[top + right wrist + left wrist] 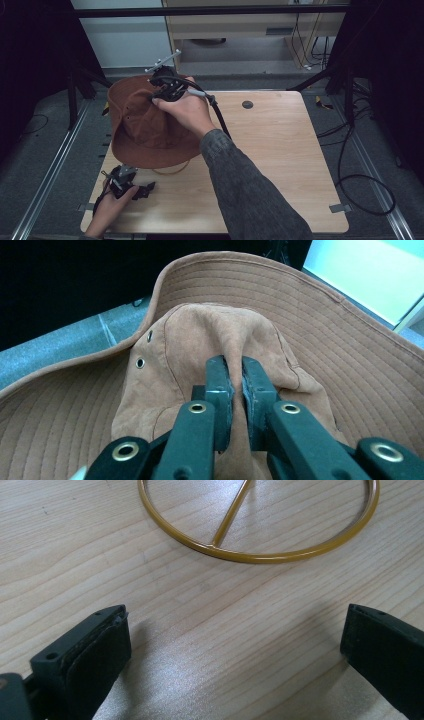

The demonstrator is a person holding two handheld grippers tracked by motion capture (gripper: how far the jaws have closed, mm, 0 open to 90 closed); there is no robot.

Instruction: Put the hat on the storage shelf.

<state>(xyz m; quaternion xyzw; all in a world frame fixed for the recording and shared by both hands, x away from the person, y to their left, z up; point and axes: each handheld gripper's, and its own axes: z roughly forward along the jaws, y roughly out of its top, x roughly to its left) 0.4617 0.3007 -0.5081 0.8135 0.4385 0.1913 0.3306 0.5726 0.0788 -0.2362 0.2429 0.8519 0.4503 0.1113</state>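
From the high view I see my right gripper (159, 95) on the crown of the brown hat (142, 127), which sits at about 10 o'clock on the wooden table (280, 165), its brim hanging past the table's left edge. My left gripper (145, 190) rests low at 7 o'clock, just below the hat brim, apart from it. The right gripper view adds what the high view can't: the jaws are pinched nearly together on a fold of the crown fabric, the suede bunched between the pads, with two metal eyelets (140, 362) at 10 o'clock of the jaws and stitched rings across the brim. The left gripper view shows its jaws spread wide with nothing between them, just bare wood, and a yellow-gold metal ring (260, 557) with a straight spoke lying on the table at 12 o'clock; from the high view just a thin arc of it peeks out under the brim. No brand, label or writing readable anywhere on the hat or grippers.
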